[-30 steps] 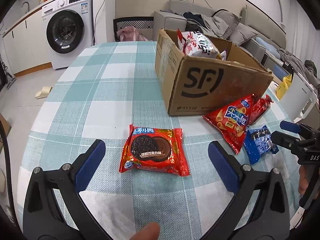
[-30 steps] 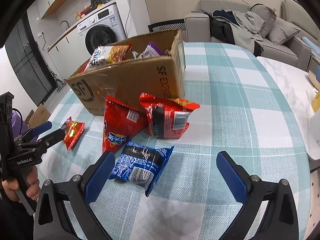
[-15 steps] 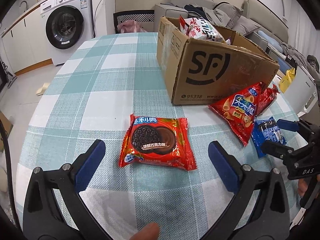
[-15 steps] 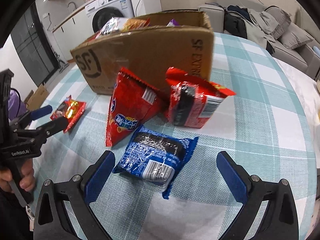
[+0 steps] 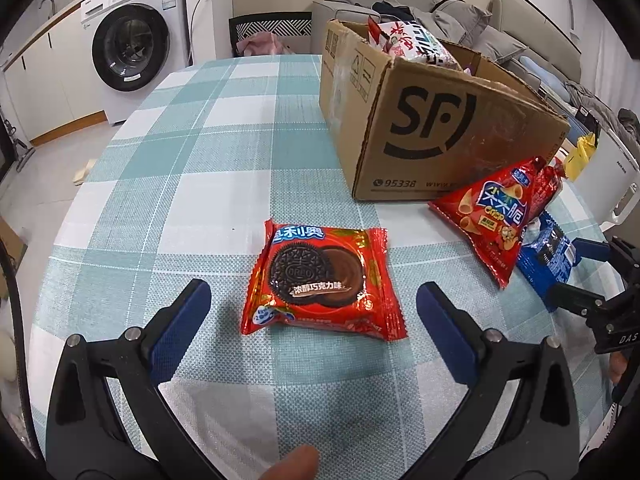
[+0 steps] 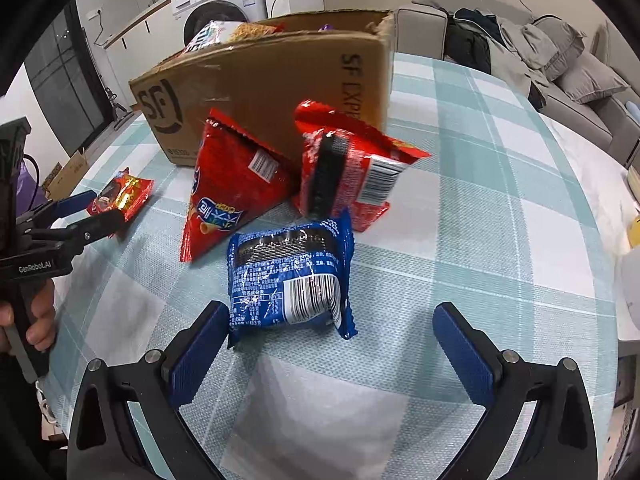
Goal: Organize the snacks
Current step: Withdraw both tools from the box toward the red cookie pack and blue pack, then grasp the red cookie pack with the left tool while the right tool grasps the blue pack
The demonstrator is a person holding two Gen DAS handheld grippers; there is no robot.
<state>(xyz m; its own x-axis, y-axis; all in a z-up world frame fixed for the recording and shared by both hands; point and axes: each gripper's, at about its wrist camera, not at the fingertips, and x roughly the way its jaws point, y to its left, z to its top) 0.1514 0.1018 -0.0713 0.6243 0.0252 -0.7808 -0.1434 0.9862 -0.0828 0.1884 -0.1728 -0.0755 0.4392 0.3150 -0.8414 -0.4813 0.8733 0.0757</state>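
A red Oreo packet (image 5: 320,278) lies flat on the checked tablecloth, just ahead of my open left gripper (image 5: 314,300), between its blue pads without touching them. In the right wrist view a blue snack packet (image 6: 288,276) lies barcode up, directly in front of my open right gripper (image 6: 332,316); its left corner is close to the left pad. Behind it lean a red triangular crisp bag (image 6: 228,188) and another red packet (image 6: 348,168), against the cardboard SF box (image 6: 272,76), which holds several snacks. The box (image 5: 436,120) also fills the left wrist view's upper right.
The round table (image 5: 192,144) has free cloth to the left of the box. A washing machine (image 5: 136,36) stands at the back left, a sofa (image 6: 560,64) with clothes behind the table. A hand (image 6: 36,320) holds the left gripper's handle (image 6: 52,236).
Both grippers have moved forward and lower toward their packets: the Oreo packet and the blue packet now sit nearer and larger between the open fingers. Nothing on the table has shifted.
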